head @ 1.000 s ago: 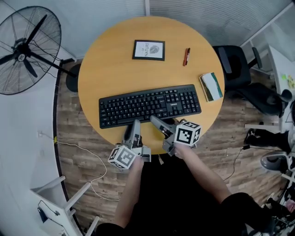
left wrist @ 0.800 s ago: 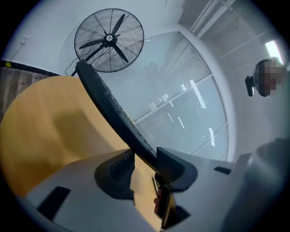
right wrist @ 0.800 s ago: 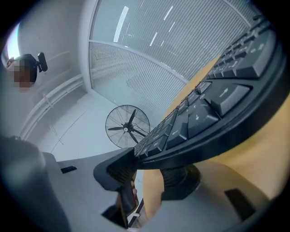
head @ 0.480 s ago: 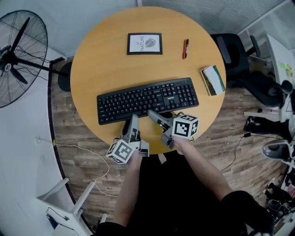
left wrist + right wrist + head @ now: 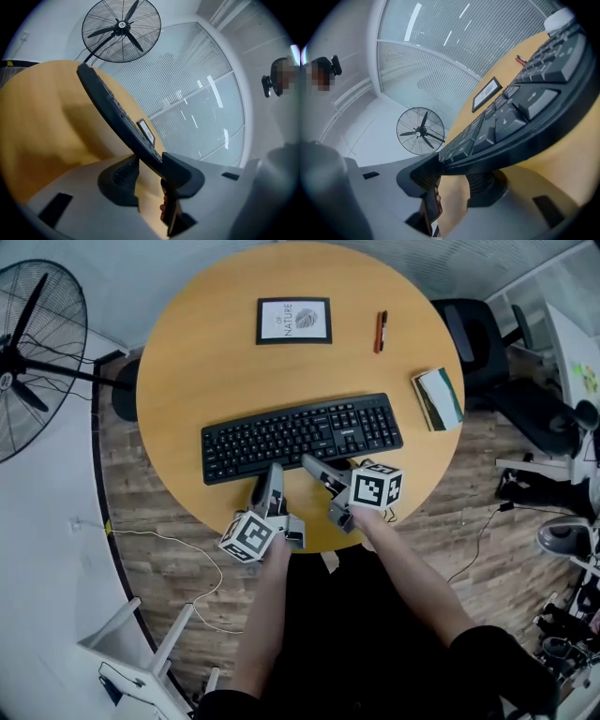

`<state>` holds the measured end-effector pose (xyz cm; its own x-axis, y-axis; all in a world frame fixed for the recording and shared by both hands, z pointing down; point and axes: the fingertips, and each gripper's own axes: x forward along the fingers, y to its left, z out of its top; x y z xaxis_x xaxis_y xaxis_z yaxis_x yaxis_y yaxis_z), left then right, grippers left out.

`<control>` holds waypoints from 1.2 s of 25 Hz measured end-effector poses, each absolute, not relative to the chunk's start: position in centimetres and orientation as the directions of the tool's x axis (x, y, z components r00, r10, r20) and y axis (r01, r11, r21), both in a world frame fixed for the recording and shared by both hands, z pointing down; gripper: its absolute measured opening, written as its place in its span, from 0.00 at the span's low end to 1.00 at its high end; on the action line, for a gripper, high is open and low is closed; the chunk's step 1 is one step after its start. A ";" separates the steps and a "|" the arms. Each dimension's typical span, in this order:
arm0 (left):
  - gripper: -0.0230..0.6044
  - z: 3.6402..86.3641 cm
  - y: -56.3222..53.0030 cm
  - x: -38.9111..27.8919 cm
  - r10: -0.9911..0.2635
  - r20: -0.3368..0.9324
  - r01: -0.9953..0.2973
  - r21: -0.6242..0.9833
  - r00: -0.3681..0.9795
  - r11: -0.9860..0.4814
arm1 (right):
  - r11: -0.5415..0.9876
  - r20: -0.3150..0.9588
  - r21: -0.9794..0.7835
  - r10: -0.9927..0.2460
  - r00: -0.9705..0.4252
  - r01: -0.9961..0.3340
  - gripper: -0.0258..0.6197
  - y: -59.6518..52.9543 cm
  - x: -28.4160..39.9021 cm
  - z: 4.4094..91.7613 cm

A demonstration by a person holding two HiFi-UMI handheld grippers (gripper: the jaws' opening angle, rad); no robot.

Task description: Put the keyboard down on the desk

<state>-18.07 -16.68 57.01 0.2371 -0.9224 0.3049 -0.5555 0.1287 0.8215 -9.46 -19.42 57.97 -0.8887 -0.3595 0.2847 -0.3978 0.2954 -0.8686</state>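
A black keyboard (image 5: 302,437) stretches across the round wooden table (image 5: 187,362), a little toward its near side. My left gripper (image 5: 272,476) clamps the keyboard's near edge left of the middle. My right gripper (image 5: 315,467) clamps the same edge just to the right. In the left gripper view the keyboard (image 5: 112,108) runs edge-on between the pads of the left gripper (image 5: 145,164), casting a shadow on the wood. In the right gripper view the right gripper (image 5: 461,171) has one pad above and one below the keyboard (image 5: 515,117). Whether the keyboard's far edge touches the table I cannot tell.
A framed picture (image 5: 293,321) and a red pen (image 5: 380,331) lie at the table's far side, and a notebook (image 5: 438,398) lies at its right edge. A standing fan (image 5: 28,352) is to the left, an office chair (image 5: 487,352) to the right.
Both grippers and the keyboard between them have sunk a little toward the tabletop, and the keyboard looks slightly smaller. The grip is unchanged.
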 end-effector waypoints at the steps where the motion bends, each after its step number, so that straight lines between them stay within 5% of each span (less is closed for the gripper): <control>1: 0.25 57.3 -16.8 -18.1 -0.921 0.309 -0.555 0.821 0.238 0.132 | 0.292 0.288 -0.869 -0.360 -0.887 -0.401 0.31 -19.6 -9.5 58.3; 30: 0.25 61.1 -17.5 -17.6 -0.879 0.402 -0.562 0.802 0.256 0.203 | 0.178 0.322 -0.896 -0.370 -0.871 -0.407 0.31 -20.0 -8.7 62.4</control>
<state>-17.56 -17.46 61.10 0.2556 -0.8792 0.4021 -0.5619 0.2034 0.8018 -8.74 -19.95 62.41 -0.8712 -0.3704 0.3221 -0.4070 0.1784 -0.8958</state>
